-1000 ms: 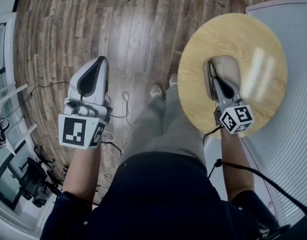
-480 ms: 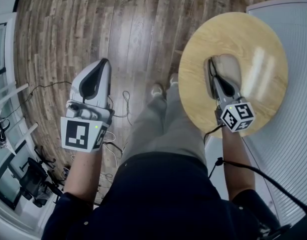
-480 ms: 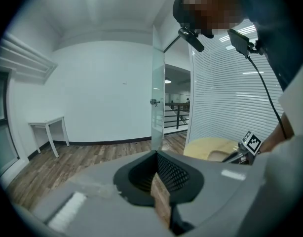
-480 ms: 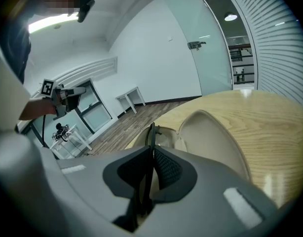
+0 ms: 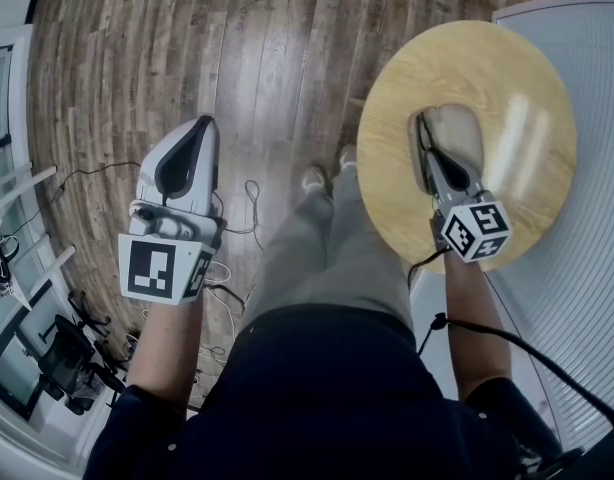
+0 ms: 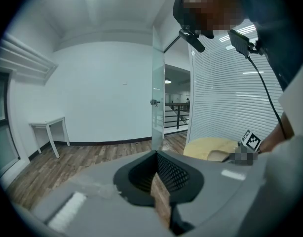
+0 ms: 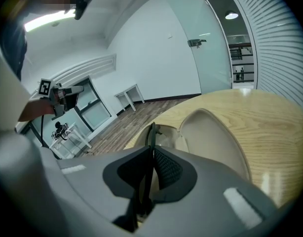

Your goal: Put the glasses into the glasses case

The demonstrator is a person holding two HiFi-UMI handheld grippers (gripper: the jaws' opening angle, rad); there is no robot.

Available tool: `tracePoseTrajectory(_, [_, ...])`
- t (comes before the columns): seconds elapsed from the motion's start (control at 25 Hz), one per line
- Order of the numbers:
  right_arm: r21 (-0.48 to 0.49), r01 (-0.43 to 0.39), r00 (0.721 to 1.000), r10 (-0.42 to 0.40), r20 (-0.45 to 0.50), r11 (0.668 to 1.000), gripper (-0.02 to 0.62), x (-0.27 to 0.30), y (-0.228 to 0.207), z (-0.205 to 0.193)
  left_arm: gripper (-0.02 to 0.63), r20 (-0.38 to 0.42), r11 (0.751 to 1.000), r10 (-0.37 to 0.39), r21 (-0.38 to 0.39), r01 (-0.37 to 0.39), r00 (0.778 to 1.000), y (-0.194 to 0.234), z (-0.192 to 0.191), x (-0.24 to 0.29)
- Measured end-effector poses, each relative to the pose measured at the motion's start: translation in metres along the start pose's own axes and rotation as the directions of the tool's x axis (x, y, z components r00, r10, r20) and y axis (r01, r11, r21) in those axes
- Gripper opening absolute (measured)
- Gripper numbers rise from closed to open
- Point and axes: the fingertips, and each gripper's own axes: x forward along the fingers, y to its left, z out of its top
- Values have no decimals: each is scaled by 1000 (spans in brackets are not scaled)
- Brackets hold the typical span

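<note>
Right hand-held gripper (image 5: pixel 424 124) is out over the round wooden counter (image 5: pixel 517 78), pointing down and away from me. In the right gripper view its jaws stand narrow, pinched on a thin dark bar of the glasses (image 7: pixel 151 132), which pokes out just past the fingertips. So I've got the glasses in the right hand-held gripper (image 7: pixel 152 152), standing on edge.

The glasses case (image 5: pixel 457 133) lies open on the counter (image 7: pixel 275 117), directly under that gripper. From the gripper's own camera the beige case (image 7: pixel 215 137) shows its lid flopped open to the right and the hollow half to the left. The glasses sit over that left half. I can't tell whether they touch the bottom of it.

The marker cube (image 5: pixel 475 231) on the right gripper is at the near edge of the counter, with a black cable trailing back along my arm.

Left hand-held gripper (image 5: pixel 204 121) is well apart from all this, off to the left over the wooden floor (image 5: pixel 237 48). In its own view the left hand-held gripper (image 6: pixel 156 154) has its tips together, nothing between them, only a sliver of floor showing behind. Its marker cube (image 5: pixel 157 266) faces up at me. Loose cables (image 5: pixel 249 208) lie on the floor beside my legs.
</note>
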Motion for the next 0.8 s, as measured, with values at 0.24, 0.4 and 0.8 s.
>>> tracePoseTrajectory(0.24, [-4, 5, 1000, -5, -17, 1000, 34, -5, 3, -3, 3, -10, 1000, 2, 7, -2, 1000, -3, -1, -11])
tracePoseTrajectory(0.4, [2, 11, 1000, -11, -18, 1000, 35, -2, 0, -6, 3, -16, 1000, 9, 5, -9, 1000, -4, -8, -16])
tracePoseTrajectory(0.8, [-1, -20, 1000, 20, -18, 1000, 57, -2, 8, -1, 3, -28, 999, 30, -15, -31, 999, -8, -13, -24])
